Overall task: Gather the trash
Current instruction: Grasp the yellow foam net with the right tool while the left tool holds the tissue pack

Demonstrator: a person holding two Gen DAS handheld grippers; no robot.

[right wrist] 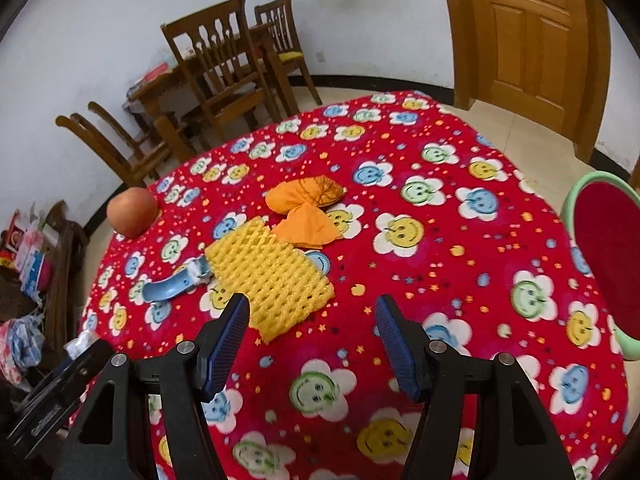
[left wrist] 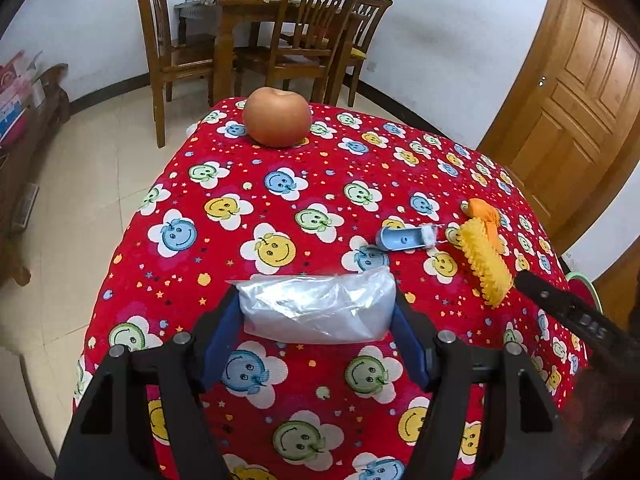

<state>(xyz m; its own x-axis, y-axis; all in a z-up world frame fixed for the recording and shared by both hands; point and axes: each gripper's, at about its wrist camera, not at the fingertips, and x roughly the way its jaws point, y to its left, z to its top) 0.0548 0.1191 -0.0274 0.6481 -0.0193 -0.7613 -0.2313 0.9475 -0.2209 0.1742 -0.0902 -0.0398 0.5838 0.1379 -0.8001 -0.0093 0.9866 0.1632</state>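
Observation:
My left gripper (left wrist: 316, 300) is shut on a clear plastic bag (left wrist: 320, 312) that spans the gap between its blue pads, just above the red smiley tablecloth (left wrist: 320, 184). To its right lie a blue plastic piece (left wrist: 404, 239), a yellow foam fruit net (left wrist: 484, 266) and crumpled orange paper (left wrist: 482, 210). In the right wrist view my right gripper (right wrist: 312, 302) is open and holds nothing. The yellow net (right wrist: 272, 280) lies just beyond its left fingertip, the orange paper (right wrist: 306, 208) farther off and the blue piece (right wrist: 172, 286) to the left.
A round orange-brown fruit (left wrist: 277, 117) sits at the table's far edge. A green stool with a red seat (right wrist: 608, 256) stands by the table's right side. Wooden chairs (left wrist: 304, 36) and a wooden table are behind, and a wooden door (right wrist: 524, 44) is to the right.

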